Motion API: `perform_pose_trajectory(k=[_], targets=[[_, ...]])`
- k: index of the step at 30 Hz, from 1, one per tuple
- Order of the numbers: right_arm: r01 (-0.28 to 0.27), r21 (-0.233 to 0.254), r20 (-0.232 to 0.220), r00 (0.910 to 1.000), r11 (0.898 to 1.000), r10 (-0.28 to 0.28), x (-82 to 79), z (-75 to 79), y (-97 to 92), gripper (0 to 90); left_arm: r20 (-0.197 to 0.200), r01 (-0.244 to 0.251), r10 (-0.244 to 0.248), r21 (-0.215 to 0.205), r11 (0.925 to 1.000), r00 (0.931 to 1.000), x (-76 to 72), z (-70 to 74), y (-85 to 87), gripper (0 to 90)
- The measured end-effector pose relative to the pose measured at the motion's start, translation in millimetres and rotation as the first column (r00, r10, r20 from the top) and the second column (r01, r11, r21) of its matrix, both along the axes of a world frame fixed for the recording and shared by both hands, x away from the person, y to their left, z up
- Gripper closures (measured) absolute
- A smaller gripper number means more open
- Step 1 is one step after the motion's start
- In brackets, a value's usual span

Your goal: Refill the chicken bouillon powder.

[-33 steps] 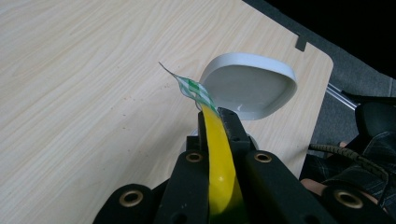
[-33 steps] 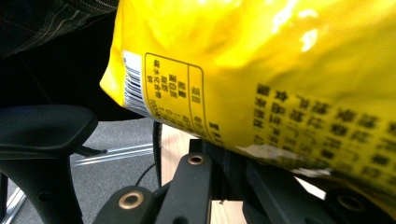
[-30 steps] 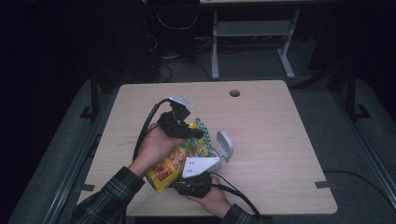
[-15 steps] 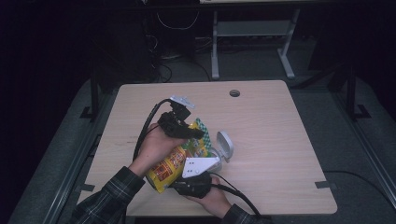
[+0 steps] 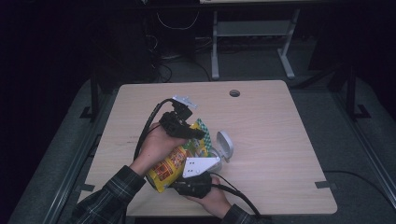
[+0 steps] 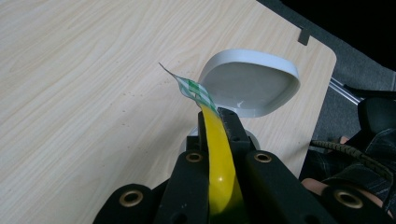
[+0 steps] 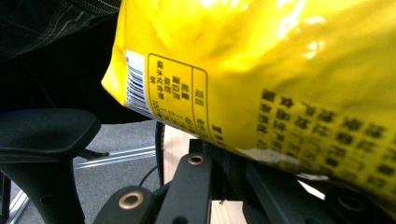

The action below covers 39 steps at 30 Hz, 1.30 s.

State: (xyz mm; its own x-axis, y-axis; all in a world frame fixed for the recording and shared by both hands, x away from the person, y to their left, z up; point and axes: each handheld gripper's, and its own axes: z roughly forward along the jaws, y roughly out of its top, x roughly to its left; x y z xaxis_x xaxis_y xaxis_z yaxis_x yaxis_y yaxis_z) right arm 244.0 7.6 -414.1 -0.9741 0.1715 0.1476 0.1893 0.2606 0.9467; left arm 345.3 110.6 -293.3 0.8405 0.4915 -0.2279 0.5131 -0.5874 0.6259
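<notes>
A yellow snack bag (image 5: 172,161) with a green-and-white checked top hangs tilted above the table, between my two grippers. My left gripper (image 5: 198,136) is shut on the bag's upper edge; in the left gripper view the yellow film (image 6: 218,161) runs up between the closed jaws of the left gripper (image 6: 217,117). My right gripper (image 5: 176,185) is at the bag's lower end, shut on it. In the right gripper view the printed back of the bag (image 7: 261,79) sits just above the closed right gripper (image 7: 223,154). A white container (image 5: 225,146) with its lid open (image 6: 250,84) stands right behind the bag.
The wooden table (image 5: 280,135) has a round cable hole (image 5: 234,93) near its far edge. A metal desk frame (image 5: 252,32) and cables stand on the dark floor beyond. A black chair armrest (image 7: 44,133) is at the near side.
</notes>
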Motion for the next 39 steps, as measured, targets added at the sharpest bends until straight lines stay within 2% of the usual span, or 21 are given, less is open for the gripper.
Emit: perform_pose_trajectory(k=[17, 39], targets=[[-0.003, 0.008, -0.010, 0.9999, 1.000, 0.003, 0.2, -0.2, 0.0, 90.0, -0.026, 0.001, 0.000, 0.018, 0.9998, 0.9997, 4.2, -2.3, -3.2, 89.9], [-0.003, 0.025, -0.018, 0.9998, 1.000, 0.003, 0.6, 0.4, -1.0, 90.0, -0.038, 0.009, -0.007, 0.054, 0.9985, 0.9993, 7.5, -2.1, -7.5, 89.9]])
